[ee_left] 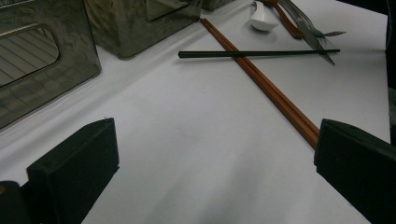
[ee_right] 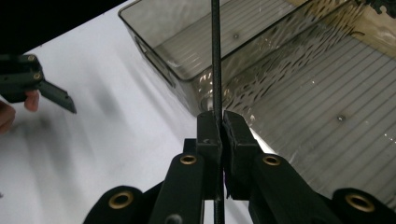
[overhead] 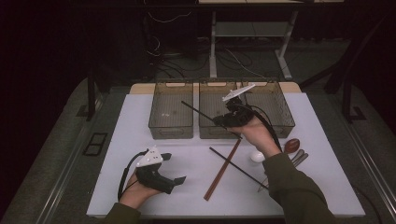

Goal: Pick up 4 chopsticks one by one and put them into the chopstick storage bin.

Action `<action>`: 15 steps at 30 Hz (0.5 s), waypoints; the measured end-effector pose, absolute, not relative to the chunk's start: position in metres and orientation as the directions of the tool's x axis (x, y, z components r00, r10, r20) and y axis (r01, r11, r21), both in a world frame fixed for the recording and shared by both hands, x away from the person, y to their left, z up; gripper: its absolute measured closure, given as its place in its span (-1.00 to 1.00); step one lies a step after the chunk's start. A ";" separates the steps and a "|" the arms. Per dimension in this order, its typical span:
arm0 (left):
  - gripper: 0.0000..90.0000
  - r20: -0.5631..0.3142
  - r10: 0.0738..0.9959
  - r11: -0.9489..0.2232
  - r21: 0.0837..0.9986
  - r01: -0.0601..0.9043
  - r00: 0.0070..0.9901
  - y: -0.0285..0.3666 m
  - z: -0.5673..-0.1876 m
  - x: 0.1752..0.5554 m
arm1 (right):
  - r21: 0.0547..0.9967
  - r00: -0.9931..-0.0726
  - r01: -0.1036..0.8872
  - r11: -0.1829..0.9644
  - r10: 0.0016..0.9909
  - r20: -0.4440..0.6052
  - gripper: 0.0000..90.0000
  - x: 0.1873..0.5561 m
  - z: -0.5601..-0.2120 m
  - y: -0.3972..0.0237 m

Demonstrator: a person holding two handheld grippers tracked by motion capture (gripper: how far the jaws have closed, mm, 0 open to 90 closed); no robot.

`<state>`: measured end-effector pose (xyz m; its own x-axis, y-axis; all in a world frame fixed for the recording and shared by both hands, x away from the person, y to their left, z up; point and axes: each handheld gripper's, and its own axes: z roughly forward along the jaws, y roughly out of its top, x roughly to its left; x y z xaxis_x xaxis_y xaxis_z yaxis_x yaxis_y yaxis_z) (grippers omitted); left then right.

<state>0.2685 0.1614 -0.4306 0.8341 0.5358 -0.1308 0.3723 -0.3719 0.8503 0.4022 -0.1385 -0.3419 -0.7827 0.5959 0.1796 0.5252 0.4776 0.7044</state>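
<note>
My right gripper (overhead: 218, 122) hangs over the front wall of the middle bin (overhead: 208, 95), shut on a thin black chopstick (overhead: 196, 110) that slants up to the left. In the right gripper view the two pads (ee_right: 209, 130) pinch that black chopstick (ee_right: 215, 60), which runs straight up over the bin (ee_right: 299, 107). My left gripper (overhead: 173, 167) rests low at the table's front left, open, with nothing between its jaws. In the left gripper view its pads (ee_left: 74, 168) stand wide apart over bare white table (ee_left: 187, 140).
Three grey see-through bins stand in a row at the back, the left bin (overhead: 171, 109) and right bin (overhead: 275, 109) included. A second black chopstick (overhead: 238, 163) lies across a brown chopstick pair (overhead: 223, 170). A white spoon (overhead: 257, 156), brown spoon (overhead: 292, 145) and metal cutlery (overhead: 299, 158) lie to the right.
</note>
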 end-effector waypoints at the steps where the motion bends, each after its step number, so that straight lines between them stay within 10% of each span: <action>1: -1.00 -0.132 0.537 -0.369 0.852 0.372 0.833 0.161 -0.431 0.268 | 0.705 -0.782 0.526 0.476 0.597 0.181 0.90 0.404 -0.342 -0.137; 15: -1.00 -0.140 0.540 -0.355 0.856 0.375 0.830 0.162 -0.431 0.269 | 0.695 -0.775 0.533 0.483 0.608 0.171 0.90 0.426 -0.337 -0.110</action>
<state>0.2686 0.1616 -0.4313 0.8299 0.5401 -0.1399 0.3752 -0.3547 0.8564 0.4262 -0.1097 -0.3366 -0.7753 0.6079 0.1713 0.5325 0.4834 0.6948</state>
